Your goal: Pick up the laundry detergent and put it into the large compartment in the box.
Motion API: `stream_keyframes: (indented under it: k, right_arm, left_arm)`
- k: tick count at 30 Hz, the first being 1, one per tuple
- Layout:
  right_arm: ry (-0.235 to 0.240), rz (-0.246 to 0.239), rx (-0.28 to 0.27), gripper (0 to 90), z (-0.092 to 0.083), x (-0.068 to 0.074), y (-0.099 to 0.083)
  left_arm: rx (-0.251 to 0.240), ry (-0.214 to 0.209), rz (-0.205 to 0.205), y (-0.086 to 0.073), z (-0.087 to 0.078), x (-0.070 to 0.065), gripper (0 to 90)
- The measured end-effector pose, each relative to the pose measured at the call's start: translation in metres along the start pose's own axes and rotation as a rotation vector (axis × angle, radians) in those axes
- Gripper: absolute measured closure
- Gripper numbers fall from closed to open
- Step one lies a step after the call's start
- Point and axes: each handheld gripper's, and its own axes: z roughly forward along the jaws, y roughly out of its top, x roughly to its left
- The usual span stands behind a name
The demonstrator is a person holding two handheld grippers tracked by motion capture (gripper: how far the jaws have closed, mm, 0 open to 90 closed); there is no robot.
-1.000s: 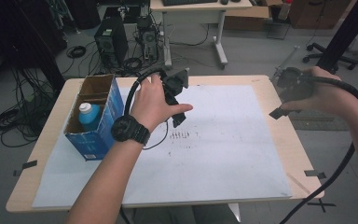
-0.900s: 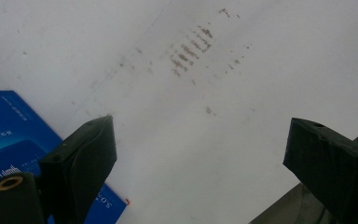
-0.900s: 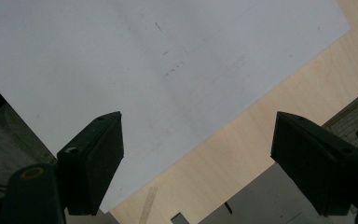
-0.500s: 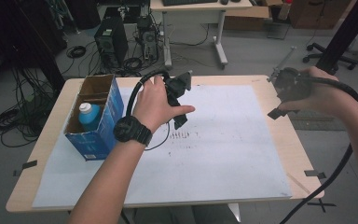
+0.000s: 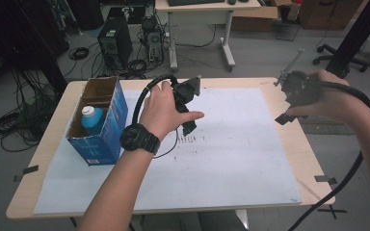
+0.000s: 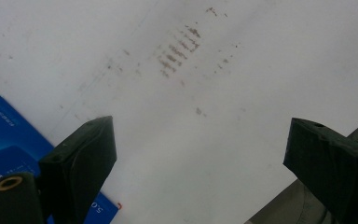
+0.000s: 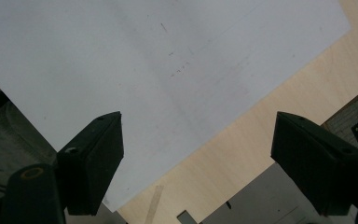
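Fingers: both grippers have their jaws spread wide with nothing between them.
Blue box [image 5: 99,126]: it stands near the table's 9 o'clock edge, on the white sheet [image 5: 231,144]. Its top is open.
Bottle [image 5: 91,119]: it stands up inside the box. It is blue with a white cap [image 5: 87,111]. It sits at about 9 o'clock from the left gripper, close by but not touching.
Left gripper [image 5: 189,107]: it hangs over the middle of the sheet, above some small brown marks [image 6: 177,49]. A corner of the box shows at its 8 o'clock in the left gripper view.
Right gripper [image 5: 283,102]: it is up in the air over the table's 3 o'clock edge, well apart from the box.
How the bottle may feel: I think it is light, smooth plastic, so it could slip.
Where to hold: the jaws should come down from above and pinch it just under the cap, since the box walls hide the rest.
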Motion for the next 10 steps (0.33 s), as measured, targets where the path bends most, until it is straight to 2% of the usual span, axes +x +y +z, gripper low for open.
stream_keyframes:
  k: [10]
  right_arm:
    - [-0.006,0.003,-0.008,16.4,-0.0017,0.0035,0.0006]
  left_arm:
    - [-0.017,-0.005,-0.002,-0.0065,-0.0015,-0.0017,9.4]
